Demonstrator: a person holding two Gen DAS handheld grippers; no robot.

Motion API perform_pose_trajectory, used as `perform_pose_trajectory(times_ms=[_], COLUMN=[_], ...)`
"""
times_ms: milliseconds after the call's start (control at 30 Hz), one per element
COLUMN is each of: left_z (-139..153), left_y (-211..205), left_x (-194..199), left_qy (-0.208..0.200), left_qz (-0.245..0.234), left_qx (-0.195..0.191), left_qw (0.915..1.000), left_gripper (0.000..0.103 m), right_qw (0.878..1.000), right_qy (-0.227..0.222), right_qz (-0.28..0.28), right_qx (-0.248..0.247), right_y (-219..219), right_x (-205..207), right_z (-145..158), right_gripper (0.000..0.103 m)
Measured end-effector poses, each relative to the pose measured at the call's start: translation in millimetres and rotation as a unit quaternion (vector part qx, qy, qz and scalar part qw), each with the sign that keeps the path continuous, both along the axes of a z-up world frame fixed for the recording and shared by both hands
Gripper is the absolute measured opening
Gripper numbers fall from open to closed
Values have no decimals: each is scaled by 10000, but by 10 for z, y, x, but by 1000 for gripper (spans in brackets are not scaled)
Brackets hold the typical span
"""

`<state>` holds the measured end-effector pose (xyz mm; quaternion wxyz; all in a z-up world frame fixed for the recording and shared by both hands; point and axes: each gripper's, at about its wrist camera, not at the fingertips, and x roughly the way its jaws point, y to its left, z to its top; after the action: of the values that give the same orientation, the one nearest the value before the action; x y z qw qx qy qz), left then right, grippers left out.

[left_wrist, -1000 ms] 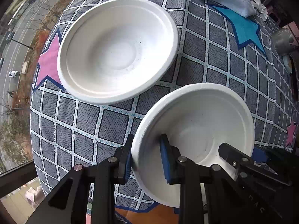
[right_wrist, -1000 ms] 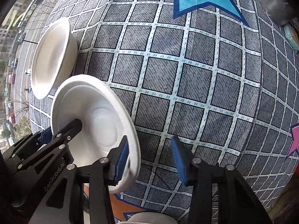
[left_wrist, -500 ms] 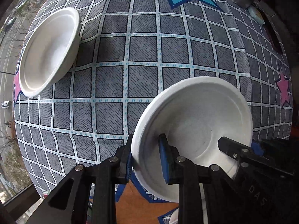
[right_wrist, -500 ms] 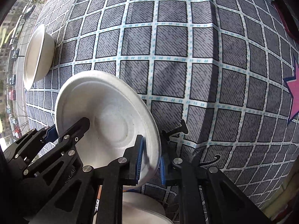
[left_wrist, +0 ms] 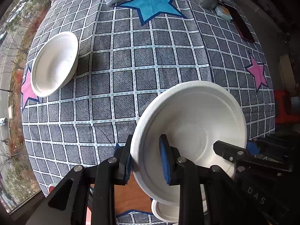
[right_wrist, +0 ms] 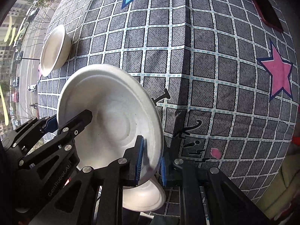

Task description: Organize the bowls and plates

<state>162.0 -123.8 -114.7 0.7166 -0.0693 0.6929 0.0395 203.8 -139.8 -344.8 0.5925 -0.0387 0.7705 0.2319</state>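
Two grippers shared one white paper bowl [left_wrist: 189, 131]: left gripper [left_wrist: 146, 161] was clamped on its near-left rim, right gripper [right_wrist: 150, 159] was pinched on the opposite rim, prob. to keep the flimsy bowl from flexing. Bowl hung above the checked tablecloth [left_wrist: 150, 71], mouth tilted up twd the cameras; round, so no long axis. Another bowl [right_wrist: 144, 196] sat just below the claws; a third [left_wrist: 54, 63] lay well off, far-left.
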Motion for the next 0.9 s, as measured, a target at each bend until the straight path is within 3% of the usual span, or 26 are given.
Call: perform_pose_trajectory(times_ms=[167,300,633,767,800,867,900], left_z=[48,-95,-383,-417,-411,-371,-352], left_y=[-235,-306,-611,-614,-617,-546,-518], left_x=[-374,-686,-888,-975,-1024,-1068,-1067], left_qy=[187,450,827,903,904,886,864], left_qz=[-449,-784,-1086,-1123,-1132,-1146,-1151], left_qx=[-116,-250,-386,-384,-354,-260,-232], left_qw=[9987,9956,9899,9888,9888,9891,9893], left_gripper=[33,33,33,43,48,72,73], right_qw=[9997,9989,9975,9972,9971,9968,9967], right_qy=[159,344,599,645,656,664,652], right_qz=[131,231,68,51,74,133,128], right_qx=[-110,-218,-380,-381,-384,-429,-475], right_y=[-88,-177,-355,-301,-258,-300,-259], right_x=[-346,-525,-793,-876,-925,-1026,-1055], right_z=[96,126,28,-11,-39,-43,-62], right_gripper=[18,18,18,18,18,18,18])
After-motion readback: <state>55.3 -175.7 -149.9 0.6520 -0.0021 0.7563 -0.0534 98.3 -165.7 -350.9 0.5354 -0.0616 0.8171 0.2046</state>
